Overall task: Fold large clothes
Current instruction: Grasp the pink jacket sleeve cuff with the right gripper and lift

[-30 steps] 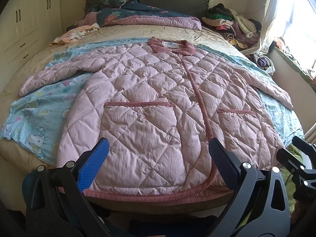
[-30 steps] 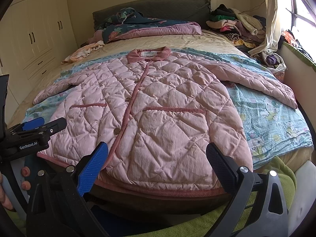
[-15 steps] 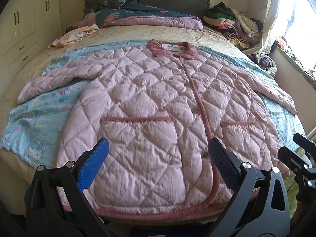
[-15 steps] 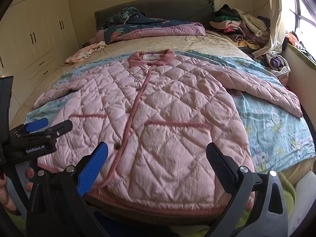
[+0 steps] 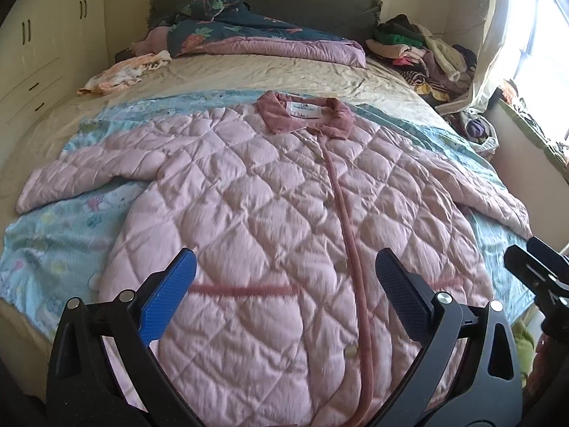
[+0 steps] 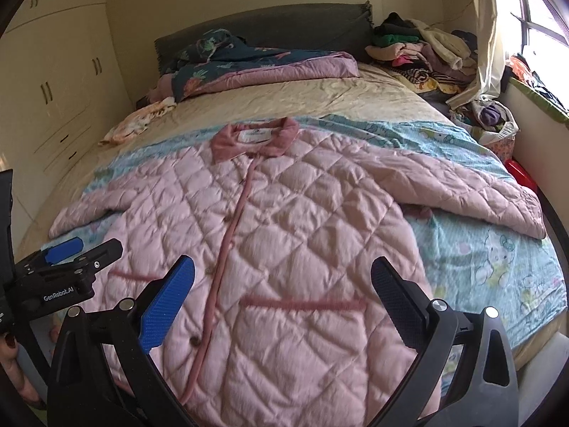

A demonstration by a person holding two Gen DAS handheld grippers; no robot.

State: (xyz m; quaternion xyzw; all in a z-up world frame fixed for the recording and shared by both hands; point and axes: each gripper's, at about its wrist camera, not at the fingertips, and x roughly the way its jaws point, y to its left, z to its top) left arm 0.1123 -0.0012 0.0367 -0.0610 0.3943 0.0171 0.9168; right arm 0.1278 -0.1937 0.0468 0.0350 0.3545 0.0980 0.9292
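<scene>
- Step in hand: the approach, no fold begun. The jacket fills mid-frame, flat and buttoned on the bed, sleeves out.
- Left gripper and right gripper gape wide, both empty.
- Next, probably: grab a sleeve (lower-left or right edge) and fold inward.
- Against a second ago, both views sit closer over the hem.

left tool: jaws wide, empty | right tool: jaws wide, empty

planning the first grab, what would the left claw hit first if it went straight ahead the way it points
Most likely the pink coat, around its front just left of the placket; the left claw is open above it, though depth is unclear.
</scene>
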